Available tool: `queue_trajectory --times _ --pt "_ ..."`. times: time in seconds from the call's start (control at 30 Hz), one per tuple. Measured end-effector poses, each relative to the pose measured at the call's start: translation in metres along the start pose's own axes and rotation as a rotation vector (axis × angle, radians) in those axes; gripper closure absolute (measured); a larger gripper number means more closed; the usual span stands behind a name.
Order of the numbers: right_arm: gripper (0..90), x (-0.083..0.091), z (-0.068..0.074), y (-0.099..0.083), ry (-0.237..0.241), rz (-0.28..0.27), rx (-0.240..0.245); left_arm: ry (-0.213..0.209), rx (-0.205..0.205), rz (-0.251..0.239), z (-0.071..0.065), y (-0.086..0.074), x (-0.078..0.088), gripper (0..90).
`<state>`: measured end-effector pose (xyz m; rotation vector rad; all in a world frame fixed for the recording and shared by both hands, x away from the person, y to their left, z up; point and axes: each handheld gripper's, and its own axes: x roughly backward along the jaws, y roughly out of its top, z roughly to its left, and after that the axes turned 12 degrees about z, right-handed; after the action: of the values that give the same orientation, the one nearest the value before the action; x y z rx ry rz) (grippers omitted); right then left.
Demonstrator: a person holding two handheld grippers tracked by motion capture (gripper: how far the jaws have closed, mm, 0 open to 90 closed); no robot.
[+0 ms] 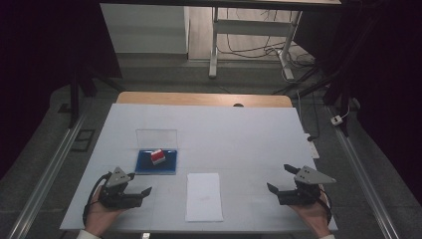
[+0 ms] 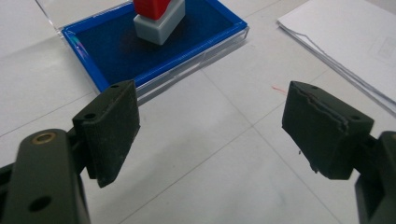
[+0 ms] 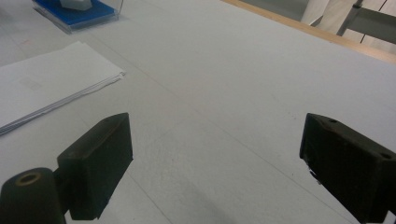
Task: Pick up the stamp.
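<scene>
High view has the left gripper point(image 1: 141, 183) and right gripper point(image 1: 279, 178) resting spread and empty on the bench point(image 1: 249, 134), so the pickup seems unstarted: next, the left must reach forward to the red stamp point(image 1: 157, 157) standing on the blue ink pad point(image 1: 169, 167)

My left gripper point(image 1: 140, 187) and right gripper point(image 1: 280, 178) are black, each topped by a grey three-cornered plate. Black cables loop from both. White cuffs edge my wrists.

Red-and-grey stamp point(image 1: 157, 157) upright on blue ink pad point(image 1: 168, 164), clear lid raised behind.
</scene>
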<state>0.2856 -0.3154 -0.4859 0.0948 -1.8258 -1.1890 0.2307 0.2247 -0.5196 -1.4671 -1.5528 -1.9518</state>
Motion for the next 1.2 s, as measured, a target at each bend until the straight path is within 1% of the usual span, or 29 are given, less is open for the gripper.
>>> queue_trajectory --times 0.1,0.17,0.2,0.23,0.3,0.43,0.63,0.77,0.9,0.97,1.0,1.2 --pt "9.6 -0.002 0.0 -0.002 0.0 0.008 0.004 0.007 -0.003 -0.001 0.001 0.0 -0.001 19.3" --pt "9.9 -0.002 0.0 -0.002 -0.001 0.006 0.005 0.008 -0.007 -0.001 0.001 0.0 -0.001 19.3" --pt "10.1 -0.002 0.001 -0.002 -0.001 0.004 0.014 0.008 -0.012 -0.001 0.0 -0.001 -0.001 19.3" --pt "10.6 -0.001 0.002 -0.002 -0.01 0.007 0.018 0.008 -0.012 -0.001 0.0 -0.001 -0.001 19.3" --pt "11.1 -0.001 0.002 -0.001 -0.005 0.003 0.02 0.012 -0.017 -0.002 0.0 -0.001 0.0 19.3" --pt "12.2 -0.001 0.003 -0.001 -0.003 0.0 0.031 0.02 -0.015 -0.006 0.0 -0.001 0.001 19.2" --pt "12.8 -0.002 0.003 -0.001 0.001 0.01 0.024 0.022 -0.015 -0.009 0.001 -0.001 0.002 18.7" --pt "13.3 -0.002 0.003 -0.001 0.006 0.004 0.022 0.025 -0.023 -0.011 0.0 -0.001 0.004 18.6" --pt "13.4 -0.003 0.003 -0.001 0.009 0.001 0.019 0.036 -0.034 -0.015 0.001 0.003 0.007 18.4" --pt "13.5 -0.004 0.003 -0.001 0.008 0.003 0.019 0.032 -0.038 -0.016 0.001 0.005 0.009 18.3" --pt "13.8 -0.004 0.004 -0.001 -0.002 0.012 0.023 0.035 -0.04 -0.016 0.001 0.006 0.01 18.3" --pt "14.0 -0.005 0.004 -0.002 -0.003 0.013 0.018 0.041 -0.052 -0.012 0.002 0.012 0.013 18.5"
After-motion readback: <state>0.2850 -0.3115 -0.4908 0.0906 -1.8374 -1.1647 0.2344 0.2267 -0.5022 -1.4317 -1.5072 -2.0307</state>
